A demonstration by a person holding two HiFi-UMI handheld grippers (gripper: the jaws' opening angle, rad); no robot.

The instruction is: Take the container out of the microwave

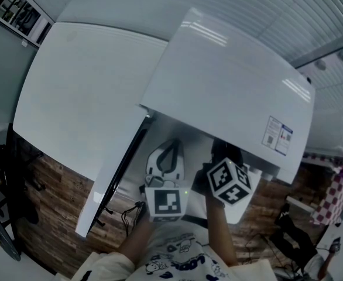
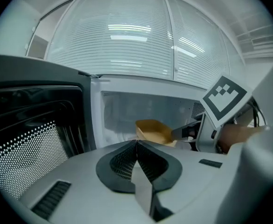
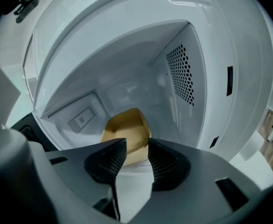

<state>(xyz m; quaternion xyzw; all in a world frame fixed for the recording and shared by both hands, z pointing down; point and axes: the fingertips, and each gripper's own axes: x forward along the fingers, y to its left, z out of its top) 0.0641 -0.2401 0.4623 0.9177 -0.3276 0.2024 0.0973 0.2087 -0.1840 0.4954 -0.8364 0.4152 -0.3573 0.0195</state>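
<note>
- Two grippers face the open microwave point(image 3: 206, 55).
- My left gripper point(image 2: 136, 143) is clenched on nothing.
- My right gripper point(image 3: 137, 147) is released, with its jaws spread.
- The tan container point(image 3: 126, 127) sits inside the cavity, at twelve o'clock just beyond my right jaws.

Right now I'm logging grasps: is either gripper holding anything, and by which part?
Nothing is held. The right gripper stands open, facing the container without pressing it; the left gripper is shut and empty.

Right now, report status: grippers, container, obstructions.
Left gripper shut, empty. Right gripper open, jaws at container, no grip. Container inside microwave, door open. Nothing in the way.
</note>
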